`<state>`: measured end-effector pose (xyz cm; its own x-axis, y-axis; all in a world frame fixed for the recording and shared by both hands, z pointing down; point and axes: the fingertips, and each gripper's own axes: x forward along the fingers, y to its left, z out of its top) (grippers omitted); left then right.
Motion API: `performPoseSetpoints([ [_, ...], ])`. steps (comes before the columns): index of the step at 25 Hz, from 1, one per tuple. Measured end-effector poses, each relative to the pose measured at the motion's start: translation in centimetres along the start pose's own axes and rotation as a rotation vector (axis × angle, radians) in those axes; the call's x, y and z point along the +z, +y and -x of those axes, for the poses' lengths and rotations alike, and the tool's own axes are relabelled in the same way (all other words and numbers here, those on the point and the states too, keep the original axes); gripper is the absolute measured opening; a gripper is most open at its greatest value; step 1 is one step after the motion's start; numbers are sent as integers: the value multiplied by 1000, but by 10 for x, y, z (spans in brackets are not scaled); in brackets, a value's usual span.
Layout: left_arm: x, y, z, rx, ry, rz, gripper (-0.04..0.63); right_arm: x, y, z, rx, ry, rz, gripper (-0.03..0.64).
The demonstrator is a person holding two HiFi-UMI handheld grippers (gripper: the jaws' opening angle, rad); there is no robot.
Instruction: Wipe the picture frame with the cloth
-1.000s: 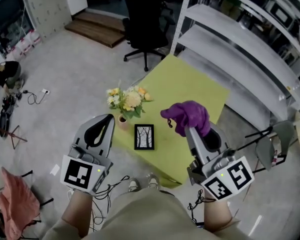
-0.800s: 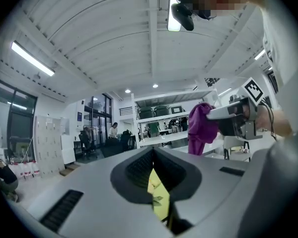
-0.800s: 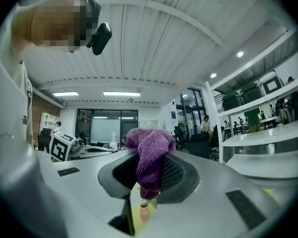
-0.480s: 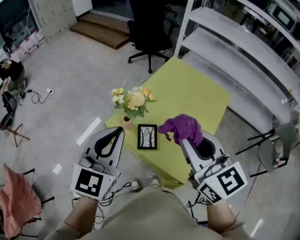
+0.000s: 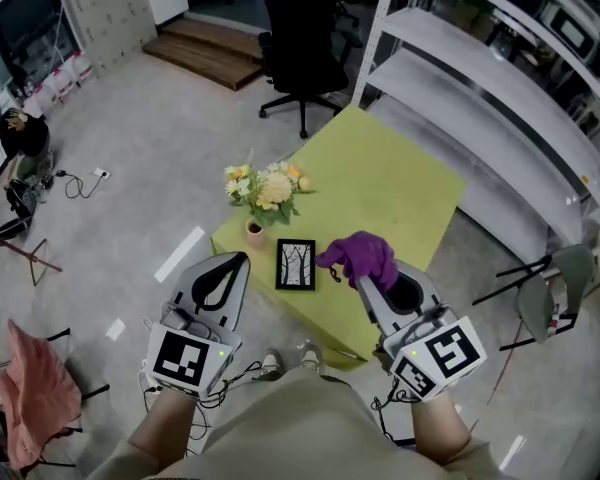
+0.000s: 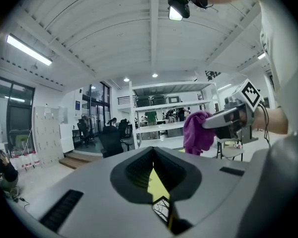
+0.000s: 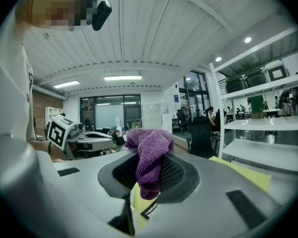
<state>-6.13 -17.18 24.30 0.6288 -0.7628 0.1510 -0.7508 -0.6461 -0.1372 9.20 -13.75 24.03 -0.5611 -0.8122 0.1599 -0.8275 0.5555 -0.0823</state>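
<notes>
Right gripper pinches the soft, limp cloth; the probably light, slide-prone picture frame lies just to its left, with the left gripper closed and empty.

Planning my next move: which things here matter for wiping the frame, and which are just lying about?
For the job:
picture frame, flat on the green table
purple cloth, clamped in the right gripper

Lying about:
flower vase beside the frame
office chair
shelving
left gripper, shut and empty
</notes>
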Motion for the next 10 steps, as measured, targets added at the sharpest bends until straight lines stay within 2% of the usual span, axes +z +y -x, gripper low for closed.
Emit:
performPoseSetpoints([
  [3, 0, -2, 1, -7, -2, 8, 8, 1, -1, 0, 14, -18, -51, 74],
  [10, -5, -4, 2, -20, -14, 5, 8, 0, 7, 0, 21, -19, -53, 74],
])
